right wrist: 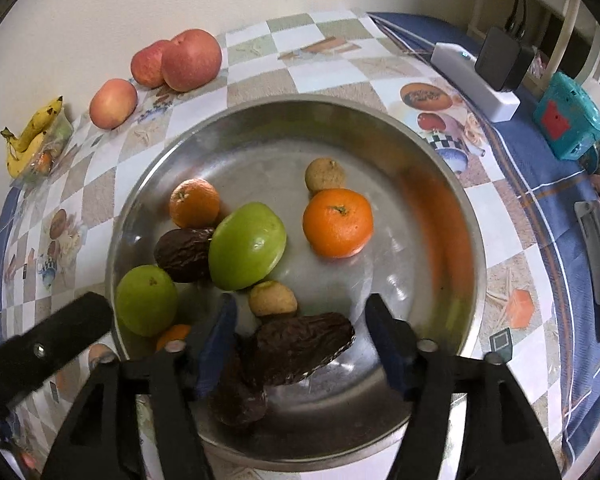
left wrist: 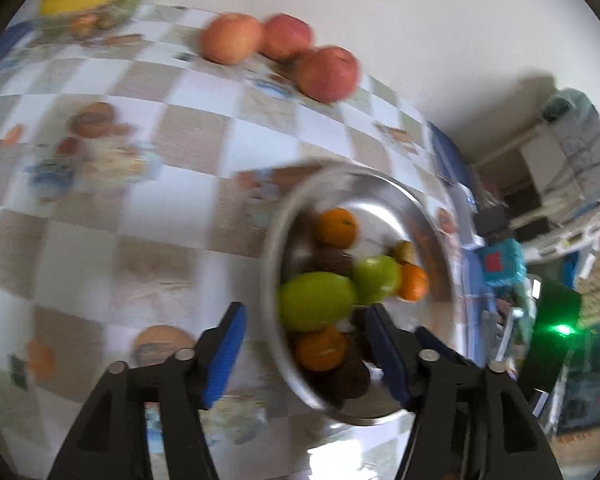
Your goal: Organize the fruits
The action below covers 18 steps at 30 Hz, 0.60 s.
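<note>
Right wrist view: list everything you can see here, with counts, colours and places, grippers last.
Metal bowl: one, silver, centre of the table.
Oranges: three, orange, in the bowl; one half hidden at its left rim.
Green fruits: two, green, in the bowl, left half.
Dark wrinkled fruits: three, dark brown, in the bowl.
Small tan fruits: two, tan, in the bowl.
Apples: three, red, on the tablecloth by the wall.
Bananas: one bunch, yellow, far left.
Power strip: one, white, right edge.
Teal box: one, far right.
Right gripper: open, over the bowl.
Left gripper: open, at the bowl's rim.
</note>
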Available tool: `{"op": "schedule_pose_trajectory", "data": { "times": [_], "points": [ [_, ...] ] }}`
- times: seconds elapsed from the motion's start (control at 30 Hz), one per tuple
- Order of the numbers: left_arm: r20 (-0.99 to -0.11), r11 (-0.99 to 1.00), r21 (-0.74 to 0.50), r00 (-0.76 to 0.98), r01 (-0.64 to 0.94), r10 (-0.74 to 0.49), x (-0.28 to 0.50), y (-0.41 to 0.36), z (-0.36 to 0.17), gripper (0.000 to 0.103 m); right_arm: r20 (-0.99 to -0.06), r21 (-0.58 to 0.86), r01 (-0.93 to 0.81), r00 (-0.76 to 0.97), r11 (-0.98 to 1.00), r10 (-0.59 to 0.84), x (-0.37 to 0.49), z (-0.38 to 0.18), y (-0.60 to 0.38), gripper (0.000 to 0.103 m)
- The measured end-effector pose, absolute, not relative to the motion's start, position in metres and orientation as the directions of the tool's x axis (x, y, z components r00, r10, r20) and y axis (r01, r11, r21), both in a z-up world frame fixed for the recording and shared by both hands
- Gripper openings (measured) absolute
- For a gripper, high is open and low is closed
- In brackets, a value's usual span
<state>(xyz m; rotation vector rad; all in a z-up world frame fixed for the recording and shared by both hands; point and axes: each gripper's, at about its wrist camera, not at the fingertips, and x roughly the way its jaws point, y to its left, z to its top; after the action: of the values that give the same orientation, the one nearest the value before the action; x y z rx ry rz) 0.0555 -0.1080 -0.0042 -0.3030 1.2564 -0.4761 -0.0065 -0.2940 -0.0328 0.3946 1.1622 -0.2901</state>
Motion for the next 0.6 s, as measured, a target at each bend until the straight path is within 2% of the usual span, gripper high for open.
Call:
{"op": "schedule_pose_trajectory", "data": {
  "times": [0.17, 0.23, 0.27, 0.3, 0.33, 0.6],
  "points": [
    [-0.892, 0.930, -0.359, 0.263, 0.080, -0.367, 0.055, -0.073, -0.015, 0.084, -0.921, 0.123, 0.400, 0.388, 0.908, -0.046, -0.014, -0.027, -0.282, 0.071],
    [-0.910, 0.951, -0.304, 0.280, 0.050, -0.305, 0.054, -0.059, -0.020, 0.098, -0.919, 0.119, 0.388, 0.392, 0.914, -0.047, -0.016, -0.027, -0.277, 0.073],
    [-0.916, 0.961, -0.274, 0.293, 0.042, -0.274, 0.053, -0.053, -0.022, 0.102, -0.918, 0.119, 0.384, 0.395, 0.916, -0.047, -0.017, -0.027, -0.275, 0.082],
    [-0.919, 0.967, -0.250, 0.305, 0.039, -0.250, 0.052, -0.050, -0.023, 0.103, -0.916, 0.122, 0.380, 0.399, 0.917, -0.043, -0.017, -0.027, -0.272, 0.093],
    [-0.922, 0.974, -0.222, 0.317, 0.038, -0.222, 0.050, -0.046, -0.024, 0.103, -0.912, 0.126, 0.377, 0.407, 0.918, -0.041, -0.019, -0.027, -0.270, 0.094],
    [-0.925, 0.992, -0.035, 0.371, 0.125, -0.079, 0.033, -0.041, -0.021, 0.103, -0.901, 0.112, 0.368, 0.429, 0.923, -0.062, -0.028, -0.023, -0.263, 0.094]
  ]
}}
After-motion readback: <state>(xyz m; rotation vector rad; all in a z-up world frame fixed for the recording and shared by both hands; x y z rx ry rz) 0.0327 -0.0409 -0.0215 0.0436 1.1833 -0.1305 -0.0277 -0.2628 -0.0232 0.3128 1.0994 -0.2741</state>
